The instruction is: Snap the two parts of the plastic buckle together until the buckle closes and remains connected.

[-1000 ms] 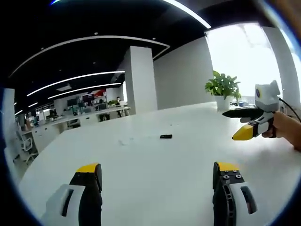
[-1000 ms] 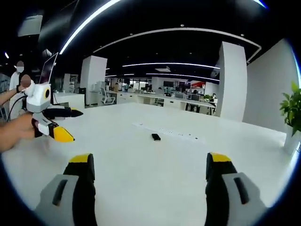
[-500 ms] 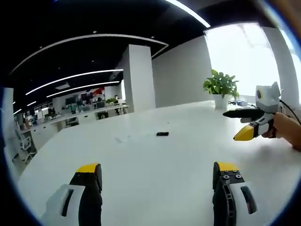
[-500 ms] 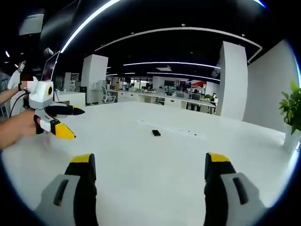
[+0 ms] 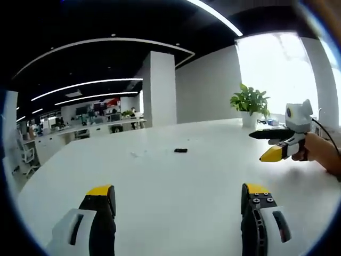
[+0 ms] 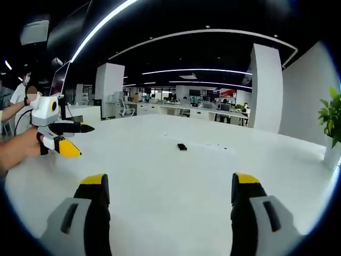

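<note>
Across both views little has changed: my left tongs point(image 5: 177, 200) and right tongs point(image 6: 170, 189) still hang wide open, empty, while the small black plastic buckle point(image 5: 180, 150) lies far off on the white counter point(image 5: 202, 176), untouched.

A smooth, faintly glossy white table point(image 5: 160, 181) carries a small dark matt buckle point(image 5: 180, 150).

Open-plan office, long white table point(image 5: 160, 176) ran toward rows of desks point(image 6: 160, 109) with monitors and chairs, square white pillars point(image 5: 160, 88), curved ceiling light strips point(image 6: 202, 34), potted plant point(image 5: 250, 101) stood by a bright window point(image 5: 277, 69)
</note>
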